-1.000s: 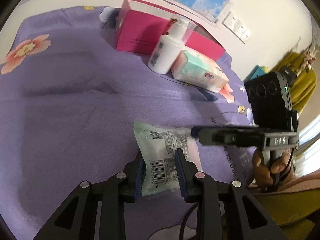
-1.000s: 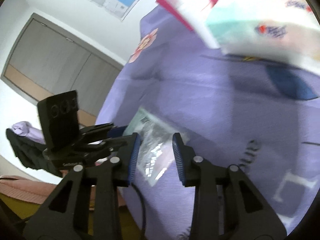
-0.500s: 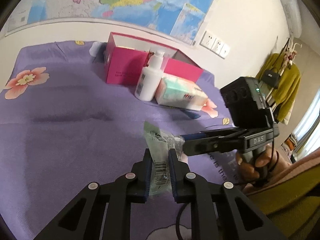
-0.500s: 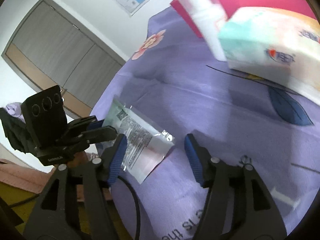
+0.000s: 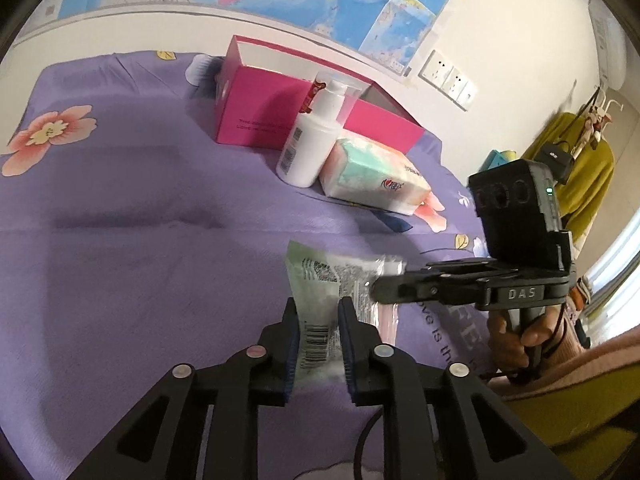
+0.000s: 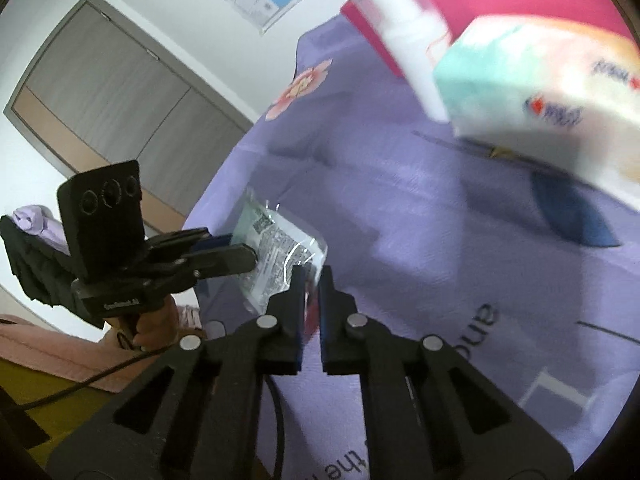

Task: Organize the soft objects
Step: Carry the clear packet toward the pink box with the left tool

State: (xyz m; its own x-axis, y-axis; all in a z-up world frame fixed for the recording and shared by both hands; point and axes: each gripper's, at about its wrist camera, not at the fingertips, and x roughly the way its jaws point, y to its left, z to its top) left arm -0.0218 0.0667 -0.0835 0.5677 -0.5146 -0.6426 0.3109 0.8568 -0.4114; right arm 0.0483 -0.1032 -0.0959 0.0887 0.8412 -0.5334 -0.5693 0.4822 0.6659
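Note:
A soft green-and-clear plastic packet (image 5: 320,280) with a barcode is held a little above the purple bed cover. My left gripper (image 5: 318,306) is shut on its near end. My right gripper (image 6: 309,276) is shut on the packet's other edge (image 6: 276,248); in the left wrist view it reaches in from the right (image 5: 384,286). A pastel tissue pack (image 5: 372,178) lies further back, beside a white pump bottle (image 5: 310,146). It also shows in the right wrist view (image 6: 540,92), blurred.
A pink open box (image 5: 280,108) stands behind the bottle near the wall. The purple flowered cover (image 5: 120,220) spreads to the left. A wall map and sockets (image 5: 448,80) are behind. A yellow garment (image 5: 580,172) hangs at the right.
My right gripper has closed from wide open onto the packet's edge. My left gripper keeps its hold, and the packet has turned from edge-on to flatter.

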